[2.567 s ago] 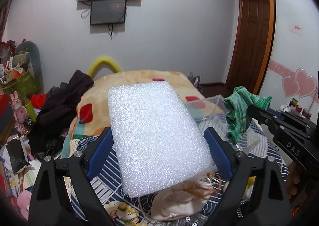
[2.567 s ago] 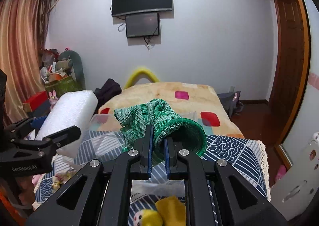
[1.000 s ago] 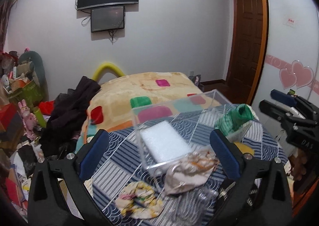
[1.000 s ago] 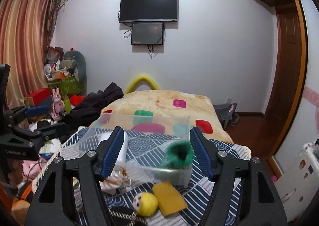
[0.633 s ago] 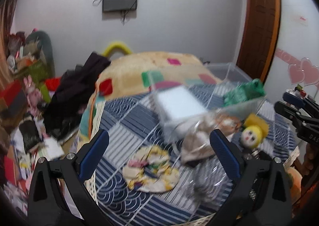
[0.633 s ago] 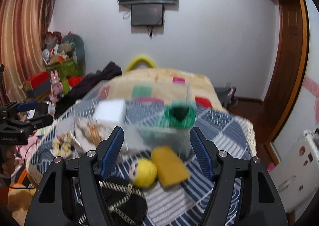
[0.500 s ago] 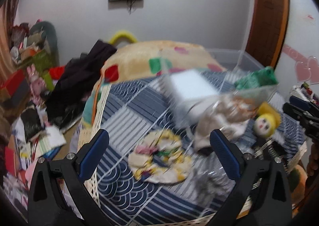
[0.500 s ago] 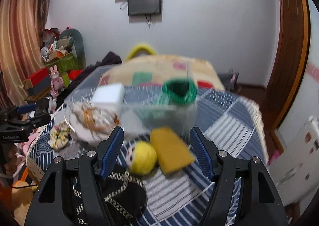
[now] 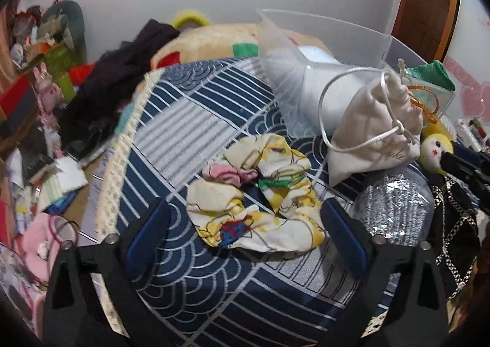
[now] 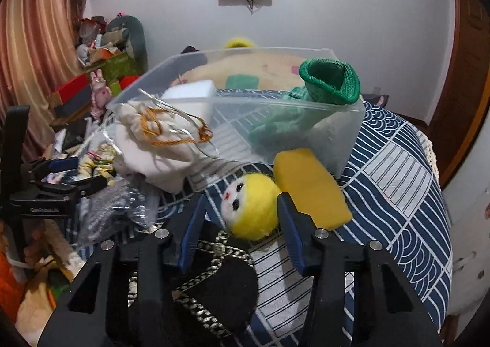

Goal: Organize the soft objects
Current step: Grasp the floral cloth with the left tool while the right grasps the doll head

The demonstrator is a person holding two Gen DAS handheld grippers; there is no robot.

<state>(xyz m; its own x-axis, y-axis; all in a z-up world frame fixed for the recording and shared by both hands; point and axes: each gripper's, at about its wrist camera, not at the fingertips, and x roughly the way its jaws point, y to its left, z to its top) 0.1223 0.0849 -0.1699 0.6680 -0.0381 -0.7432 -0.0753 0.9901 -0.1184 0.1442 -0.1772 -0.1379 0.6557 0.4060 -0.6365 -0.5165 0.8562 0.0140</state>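
Observation:
My left gripper (image 9: 245,224) is open, its jaws on either side of a yellow-and-white printed cloth (image 9: 257,191) on the blue patterned table cover (image 9: 183,120). My right gripper (image 10: 242,218) is open around a yellow-haired doll head (image 10: 249,206); it does not look pinched. A clear plastic bin (image 10: 343,129) holds a white foam block (image 10: 191,94) and a green knit item (image 10: 330,82). A white drawstring bag (image 9: 373,136) leans on the bin's front. A yellow sponge (image 10: 309,184) lies beside the doll.
A silver glittery pouch (image 9: 398,206) and a black chain-patterned bag (image 10: 220,279) lie near the table's front. Dark clothes (image 9: 107,93) and clutter lie on the floor at left. A bed with a patterned blanket (image 9: 208,41) stands behind the table.
Both grippers let go of the foam block and green knit item, which now sit in the bin. Both then dropped low to the table: left over the printed cloth, right over the doll head.

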